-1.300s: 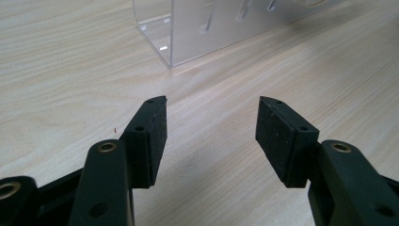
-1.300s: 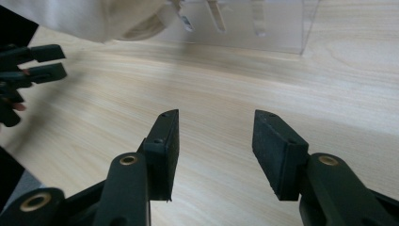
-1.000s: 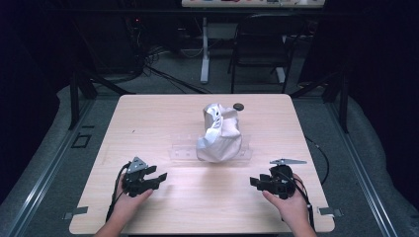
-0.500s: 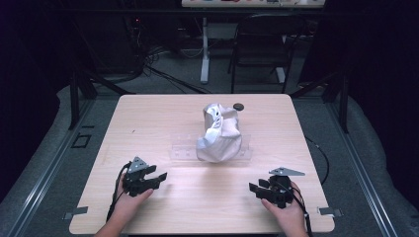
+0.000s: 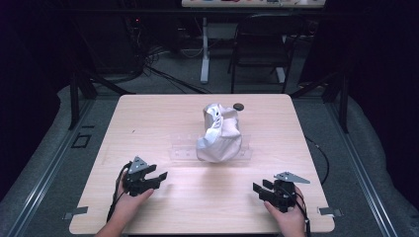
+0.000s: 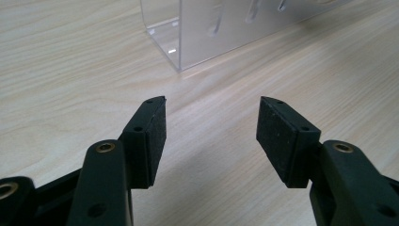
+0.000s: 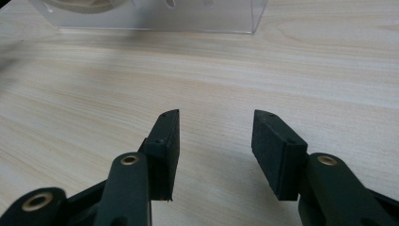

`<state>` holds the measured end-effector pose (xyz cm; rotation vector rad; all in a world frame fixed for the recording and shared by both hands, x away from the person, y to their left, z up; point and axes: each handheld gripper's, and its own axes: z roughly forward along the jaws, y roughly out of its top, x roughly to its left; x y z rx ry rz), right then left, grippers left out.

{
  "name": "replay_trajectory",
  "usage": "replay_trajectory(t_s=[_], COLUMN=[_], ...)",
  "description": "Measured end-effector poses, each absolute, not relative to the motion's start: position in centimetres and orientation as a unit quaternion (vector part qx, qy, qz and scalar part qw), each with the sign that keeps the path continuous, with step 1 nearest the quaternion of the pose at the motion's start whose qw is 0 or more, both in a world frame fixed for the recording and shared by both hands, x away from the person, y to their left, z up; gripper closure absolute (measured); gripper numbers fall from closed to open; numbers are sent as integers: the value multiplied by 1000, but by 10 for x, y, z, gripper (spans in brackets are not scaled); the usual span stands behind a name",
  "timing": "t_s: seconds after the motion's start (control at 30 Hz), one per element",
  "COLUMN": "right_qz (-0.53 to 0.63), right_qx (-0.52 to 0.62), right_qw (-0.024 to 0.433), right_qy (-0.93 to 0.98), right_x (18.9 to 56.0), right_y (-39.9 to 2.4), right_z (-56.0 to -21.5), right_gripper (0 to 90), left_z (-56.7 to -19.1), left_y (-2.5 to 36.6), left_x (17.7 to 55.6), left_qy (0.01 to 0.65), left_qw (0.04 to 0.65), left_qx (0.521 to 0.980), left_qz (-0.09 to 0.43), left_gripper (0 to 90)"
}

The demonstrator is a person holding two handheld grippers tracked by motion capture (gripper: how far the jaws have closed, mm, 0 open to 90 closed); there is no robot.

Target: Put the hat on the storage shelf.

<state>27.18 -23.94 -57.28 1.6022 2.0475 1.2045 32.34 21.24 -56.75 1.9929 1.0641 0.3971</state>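
a crumpled silver-white bag sits upright on a clear acrylic stand mid-table.

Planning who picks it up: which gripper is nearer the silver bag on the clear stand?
Left, narrowly. The left gripper sits below-left of the silver bag; the right gripper sits below-right, slightly farther. Both open, touching nothing.

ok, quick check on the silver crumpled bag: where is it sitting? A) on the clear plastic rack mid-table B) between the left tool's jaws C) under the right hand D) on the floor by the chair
A: in the high view the silver bag rests on the clear rack at mid-table, apart from both the left tool and the right tool, whose jaws stand open with nothing between them.
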Motion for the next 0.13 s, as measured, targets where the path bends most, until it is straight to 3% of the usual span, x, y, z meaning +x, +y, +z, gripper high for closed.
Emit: replay_trajectory(t_s=[0.13], right_qz=[418], right_qx=[561], right_qw=[151], right_qy=[699], right_x=[273], right_y=[-243], right_z=[-577], right_gripper=[507], left_z=[-566], left_y=[202], left_x=[323], left_qy=[408], left_qw=[414], left_qx=[799], left_qz=[153], left_gripper=[448])
